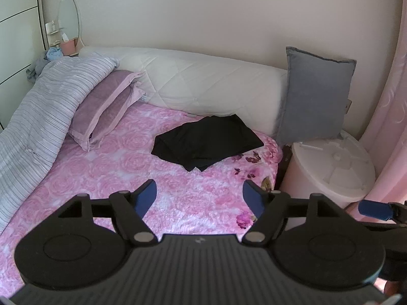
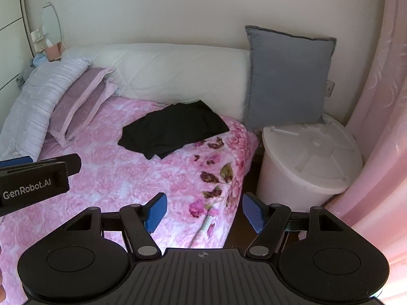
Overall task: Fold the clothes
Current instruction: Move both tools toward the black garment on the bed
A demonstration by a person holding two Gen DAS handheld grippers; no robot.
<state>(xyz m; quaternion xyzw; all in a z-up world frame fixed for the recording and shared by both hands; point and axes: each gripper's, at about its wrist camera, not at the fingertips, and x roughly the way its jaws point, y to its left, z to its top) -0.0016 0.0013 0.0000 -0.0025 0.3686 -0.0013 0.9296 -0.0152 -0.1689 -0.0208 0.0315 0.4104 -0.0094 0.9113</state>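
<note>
While you hold both grippers above the near part of the bed (image 1: 84, 178), note that its pink rose-patterned cover fills most of both views. Against the wall at the head of the bed lies a long white quilted bolster (image 1: 203, 81), with a striped grey duvet (image 1: 38, 117) bunched along the left side and a lilac pillow (image 1: 104, 106) leaning on it. A grey cushion (image 1: 315, 96) stands upright at the right end of the bolster, just behind a white round bin (image 1: 335, 167) that sits on the floor beside the bed, next to a pink curtain (image 1: 391, 127). The black garment (image 1: 206, 142), already folded into a compact, roughly rectangular bundle, rests on the cover near the bolster, toward the right side of the bed and well apart from both grippers. Your left gripper (image 1: 201, 198) has its blue-padded jaws spread wide and grips nothing. Your right gripper (image 2: 203, 213) is likewise spread wide with nothing between its jaws, positioned over the right edge of the bed, where a thin white stick-like item (image 2: 203, 228) lies on the cover; you cannot tell what it is.
</note>
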